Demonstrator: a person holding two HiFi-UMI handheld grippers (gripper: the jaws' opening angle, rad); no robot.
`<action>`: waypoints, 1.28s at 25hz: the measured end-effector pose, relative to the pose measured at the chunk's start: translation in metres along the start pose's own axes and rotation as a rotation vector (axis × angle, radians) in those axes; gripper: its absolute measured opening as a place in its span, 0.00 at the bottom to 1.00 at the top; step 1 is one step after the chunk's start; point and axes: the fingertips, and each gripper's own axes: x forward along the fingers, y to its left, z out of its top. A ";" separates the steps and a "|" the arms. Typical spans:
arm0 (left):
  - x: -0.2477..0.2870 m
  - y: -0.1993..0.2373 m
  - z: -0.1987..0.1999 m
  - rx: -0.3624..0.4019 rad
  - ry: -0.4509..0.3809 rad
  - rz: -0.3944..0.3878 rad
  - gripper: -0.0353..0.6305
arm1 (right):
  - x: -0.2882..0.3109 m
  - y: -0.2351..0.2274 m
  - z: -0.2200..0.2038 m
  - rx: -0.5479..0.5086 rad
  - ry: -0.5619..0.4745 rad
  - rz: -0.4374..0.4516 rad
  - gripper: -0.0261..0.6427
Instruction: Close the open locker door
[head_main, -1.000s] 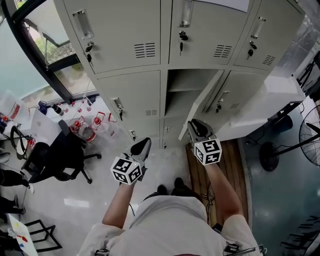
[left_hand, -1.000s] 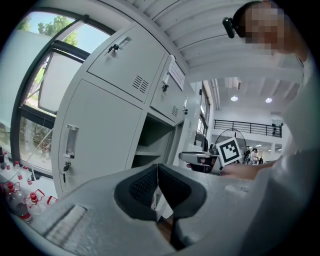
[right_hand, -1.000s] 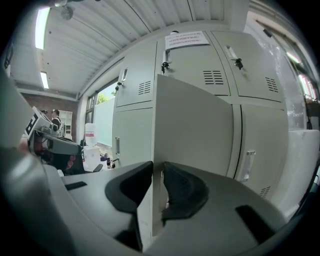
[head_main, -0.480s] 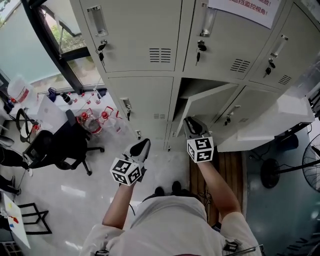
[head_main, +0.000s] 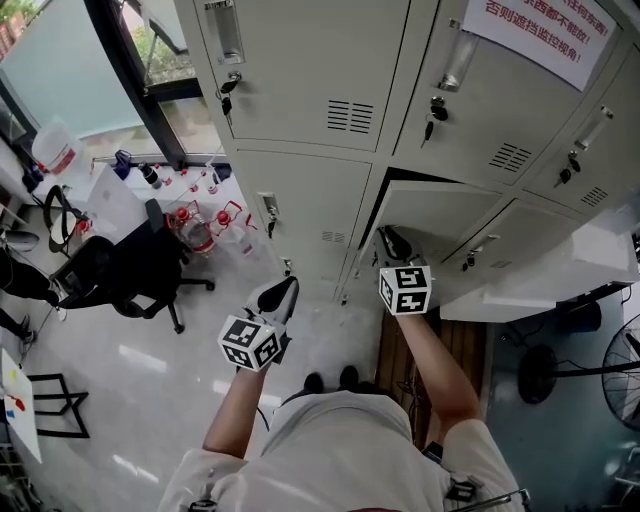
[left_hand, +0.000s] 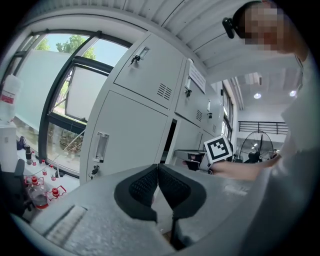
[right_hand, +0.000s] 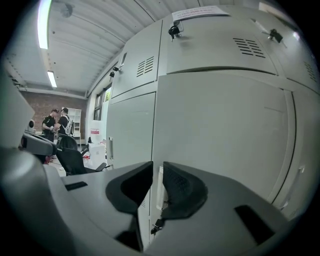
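The open locker door (head_main: 440, 215) in the middle column of the grey locker bank (head_main: 310, 70) stands almost flush, with a thin dark gap left along its top edge (head_main: 405, 180). My right gripper (head_main: 392, 243) has its tips against the door's lower left corner; its jaws are nearly together with nothing held. In the right gripper view the door face (right_hand: 220, 130) fills the frame, and its handle strip (right_hand: 159, 186) shows in the slit of the right gripper (right_hand: 158, 167). My left gripper (head_main: 281, 296) hangs shut in the air left of the door. Pad to pad, the left gripper (left_hand: 158, 170) holds nothing.
A black office chair (head_main: 110, 275) and several bottles (head_main: 195, 228) sit on the floor at the left by the window. A wooden platform (head_main: 398, 360) lies under the right arm. A white slab (head_main: 560, 272) juts out at the right, with a fan (head_main: 615, 385) beyond. People stand far off (right_hand: 56, 122).
The door has swung from wide open to nearly flush with the lockers. My right gripper has moved forward and up with it. The left gripper has barely moved.
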 end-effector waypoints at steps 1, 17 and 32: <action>-0.001 0.002 0.000 -0.001 0.000 0.008 0.08 | 0.003 -0.001 0.000 0.001 0.000 0.001 0.13; -0.004 0.007 -0.005 -0.009 0.014 0.033 0.08 | 0.031 -0.021 -0.003 -0.005 0.018 -0.009 0.13; -0.029 -0.003 -0.011 0.000 0.023 -0.019 0.08 | 0.005 -0.024 -0.001 0.024 0.027 -0.013 0.13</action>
